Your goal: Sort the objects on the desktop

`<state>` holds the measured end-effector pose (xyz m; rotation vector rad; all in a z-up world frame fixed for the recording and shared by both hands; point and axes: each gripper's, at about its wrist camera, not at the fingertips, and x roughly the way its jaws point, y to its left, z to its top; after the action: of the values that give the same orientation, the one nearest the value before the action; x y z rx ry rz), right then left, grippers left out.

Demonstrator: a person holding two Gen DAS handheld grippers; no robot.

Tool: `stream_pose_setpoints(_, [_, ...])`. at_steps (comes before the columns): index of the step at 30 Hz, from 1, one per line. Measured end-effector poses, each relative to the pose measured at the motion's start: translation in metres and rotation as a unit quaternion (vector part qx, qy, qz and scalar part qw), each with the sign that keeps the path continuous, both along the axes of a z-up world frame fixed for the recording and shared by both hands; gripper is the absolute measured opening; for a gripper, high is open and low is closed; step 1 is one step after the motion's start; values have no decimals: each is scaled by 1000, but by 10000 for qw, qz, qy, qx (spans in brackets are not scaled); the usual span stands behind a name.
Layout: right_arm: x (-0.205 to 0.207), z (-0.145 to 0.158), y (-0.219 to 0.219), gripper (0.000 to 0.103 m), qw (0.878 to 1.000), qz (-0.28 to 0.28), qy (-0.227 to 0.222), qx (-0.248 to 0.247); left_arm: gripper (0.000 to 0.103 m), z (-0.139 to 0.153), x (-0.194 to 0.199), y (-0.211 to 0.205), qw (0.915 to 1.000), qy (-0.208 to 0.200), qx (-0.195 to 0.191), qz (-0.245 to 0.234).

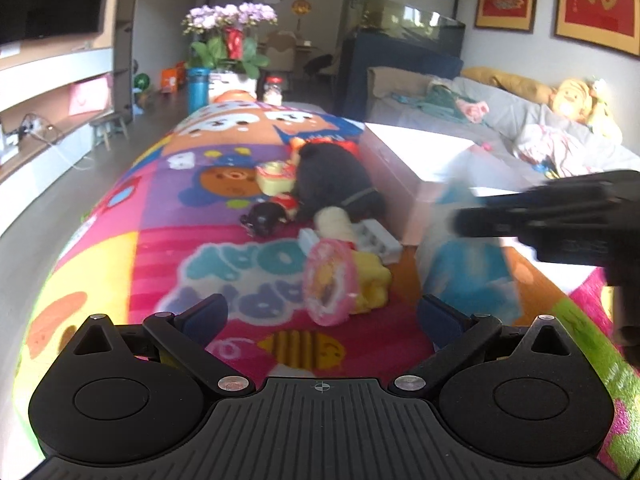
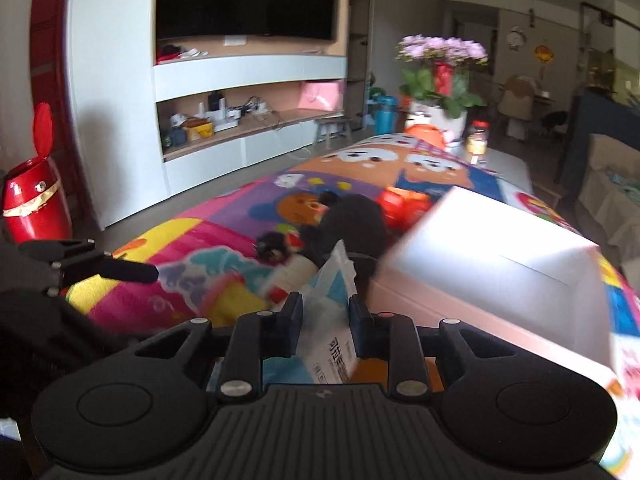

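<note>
My right gripper [image 2: 326, 308] is shut on a blue and white tissue pack [image 2: 332, 320], held above the colourful mat just left of the white box [image 2: 500, 264]. In the left wrist view the same pack [image 1: 468, 264] hangs blurred from the right gripper [image 1: 472, 220] beside the box [image 1: 416, 148]. My left gripper [image 1: 320, 320] is open and empty, low over the mat. Ahead of it lie a pink round toy [image 1: 330, 280], a yellow toy [image 1: 372, 280], a white block [image 1: 378, 238], a black plush [image 1: 336, 184] and a small black doll [image 1: 266, 218].
The mat [image 1: 160, 248] covers a low table. At its far end stand a flower pot [image 1: 230, 36], a blue bottle [image 1: 198, 88] and a jar [image 1: 273, 90]. A sofa [image 1: 520, 120] is to the right, a TV cabinet [image 2: 248, 92] to the left.
</note>
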<state>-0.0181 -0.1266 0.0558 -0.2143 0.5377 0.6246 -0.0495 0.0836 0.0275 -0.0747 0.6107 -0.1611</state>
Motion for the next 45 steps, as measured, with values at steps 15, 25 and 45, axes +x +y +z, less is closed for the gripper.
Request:
stream_pose_setpoints(15, [-37, -43, -129, 92, 9807, -1657, 864, 581, 103, -1, 18, -49, 9986, 221, 488, 43])
stream_pose_setpoints(25, [-37, -56, -125, 103, 9671, -1966, 1267, 1004, 76, 2, 31, -46, 9980, 0, 439, 464])
stream_pose_setpoints(45, [-37, -56, -122, 103, 9668, -2017, 1181, 1032, 51, -4, 13, -105, 9539, -771, 2797, -773])
